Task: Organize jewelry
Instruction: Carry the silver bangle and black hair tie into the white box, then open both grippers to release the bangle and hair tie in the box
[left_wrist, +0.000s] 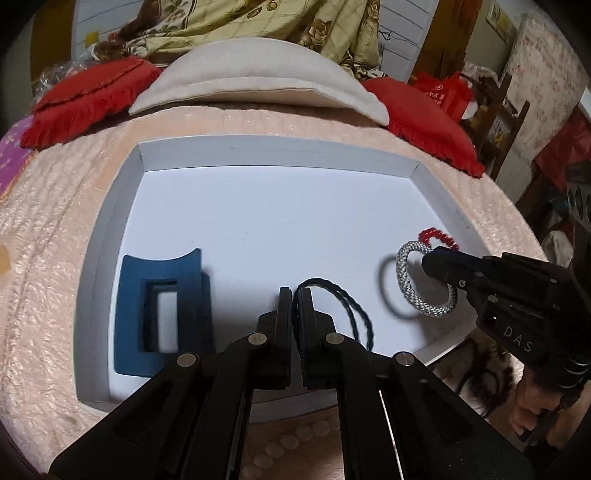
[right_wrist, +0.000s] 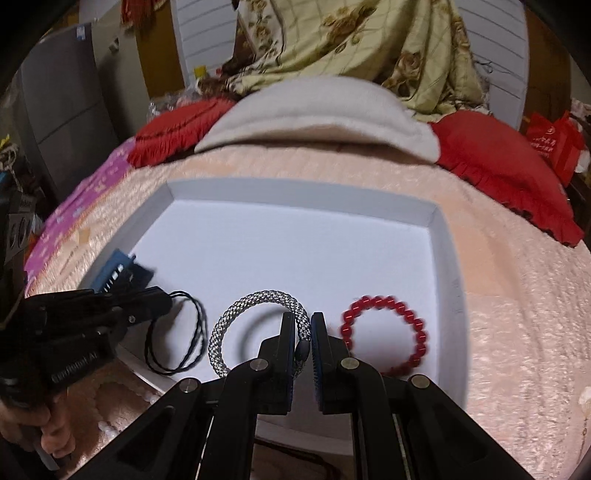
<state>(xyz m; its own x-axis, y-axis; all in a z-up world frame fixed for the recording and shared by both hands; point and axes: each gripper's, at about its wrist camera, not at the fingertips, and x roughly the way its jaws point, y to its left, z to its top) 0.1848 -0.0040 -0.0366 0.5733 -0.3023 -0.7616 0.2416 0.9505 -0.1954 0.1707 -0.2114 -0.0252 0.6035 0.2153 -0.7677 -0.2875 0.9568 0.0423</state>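
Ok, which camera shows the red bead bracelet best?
The right wrist view: the whole red bracelet lies in the tray, slightly blurred. In the left wrist view only a few beads peek out behind the right gripper.

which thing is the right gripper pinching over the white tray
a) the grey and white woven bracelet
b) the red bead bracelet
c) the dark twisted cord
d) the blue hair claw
a: the right gripper is closed on the grey and white woven bracelet, lifted above its shadow, while the red bead bracelet lies apart on the white tray.
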